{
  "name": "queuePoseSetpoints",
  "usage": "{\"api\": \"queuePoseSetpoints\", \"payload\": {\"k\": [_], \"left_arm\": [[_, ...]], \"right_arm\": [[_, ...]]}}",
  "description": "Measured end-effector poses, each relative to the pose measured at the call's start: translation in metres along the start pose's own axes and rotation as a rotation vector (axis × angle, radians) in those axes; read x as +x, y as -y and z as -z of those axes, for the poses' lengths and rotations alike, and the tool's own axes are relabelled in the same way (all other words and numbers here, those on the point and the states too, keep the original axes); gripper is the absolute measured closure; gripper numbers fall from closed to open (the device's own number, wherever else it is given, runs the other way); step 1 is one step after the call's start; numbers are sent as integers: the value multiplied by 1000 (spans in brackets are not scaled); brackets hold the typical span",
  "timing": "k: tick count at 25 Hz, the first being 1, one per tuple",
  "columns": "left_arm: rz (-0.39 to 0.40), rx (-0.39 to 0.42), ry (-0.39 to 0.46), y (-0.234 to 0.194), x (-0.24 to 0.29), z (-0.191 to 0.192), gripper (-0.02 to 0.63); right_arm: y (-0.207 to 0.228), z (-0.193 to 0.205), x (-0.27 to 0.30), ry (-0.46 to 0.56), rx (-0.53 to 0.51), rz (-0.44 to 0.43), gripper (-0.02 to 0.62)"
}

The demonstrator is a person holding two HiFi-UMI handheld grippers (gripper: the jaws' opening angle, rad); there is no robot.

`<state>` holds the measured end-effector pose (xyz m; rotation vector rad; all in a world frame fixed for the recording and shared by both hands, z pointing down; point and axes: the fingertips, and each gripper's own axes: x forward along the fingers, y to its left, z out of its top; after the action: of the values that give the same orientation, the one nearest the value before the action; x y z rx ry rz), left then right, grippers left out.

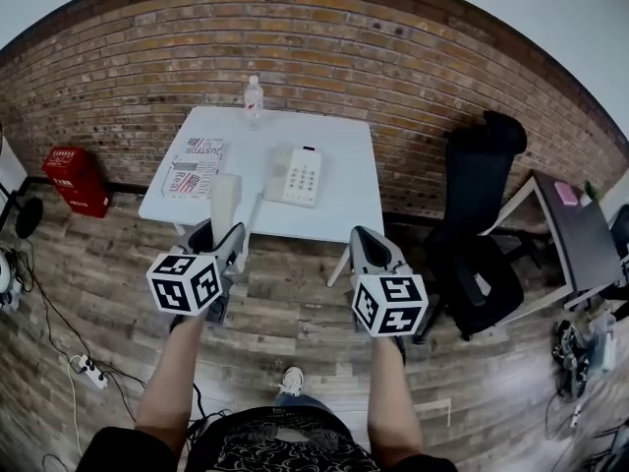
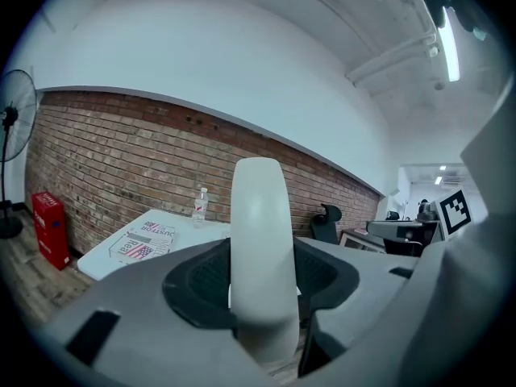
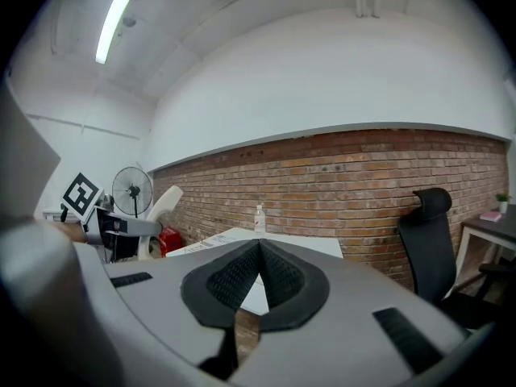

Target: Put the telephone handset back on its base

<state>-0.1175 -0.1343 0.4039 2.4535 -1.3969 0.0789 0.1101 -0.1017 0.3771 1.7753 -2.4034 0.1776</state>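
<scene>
**Far left.** Red box [image 1: 77, 180] on the floor against the brick wall, at 9 o'clock from the white table [image 1: 349, 200]. A standing fan [image 2: 16, 111] shows in your two gripper views.

**Left gripper [image 1: 222, 244].** Your left gripper is clamped on the telephone handset [image 1: 225, 199]. The handset stands upright out of the jaws, short of the table's near edge and off its base. The left gripper view has the handset [image 2: 260, 248] filling the centre, both pads pressed to its sides. It also hides the middle of the table there, so that view shows no base.

**Table, left to right.**
- Printed booklet [image 1: 194, 167] at the left.
- Water bottle [image 1: 254, 96] at the far edge, at 12 o'clock from the handset.
- Telephone base [image 1: 295, 176] with its keypad, cradle side bare, at 1 o'clock from the handset and near it but apart.

Only the head view shows the base plainly.

**Right gripper [image 1: 371, 249].** Your right gripper holds nothing, and its pads meet in a closed V. The right gripper view alone shows the handset from the side [image 3: 161, 204], tilted, at 9 o'clock beside the left gripper's marker cube [image 3: 79, 196].

**Far right.** Black office chair [image 1: 482, 224] at 3 o'clock from the table, then a dark desk [image 1: 580, 234].
</scene>
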Motion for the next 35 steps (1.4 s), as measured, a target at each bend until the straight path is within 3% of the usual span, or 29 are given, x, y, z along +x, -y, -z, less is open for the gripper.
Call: {"api": "queuePoseSetpoints", "payload": {"k": [11, 25, 35], "left_arm": [[-36, -5, -19, 6, 63, -4, 391], [-54, 14, -63, 0, 109, -4, 390], [-32, 12, -105, -31, 171, -4, 390]], "right_arm": [[50, -2, 50, -2, 12, -52, 597], [61, -5, 90, -6, 13, -110, 598], [74, -5, 151, -25, 5, -110, 598]]}}
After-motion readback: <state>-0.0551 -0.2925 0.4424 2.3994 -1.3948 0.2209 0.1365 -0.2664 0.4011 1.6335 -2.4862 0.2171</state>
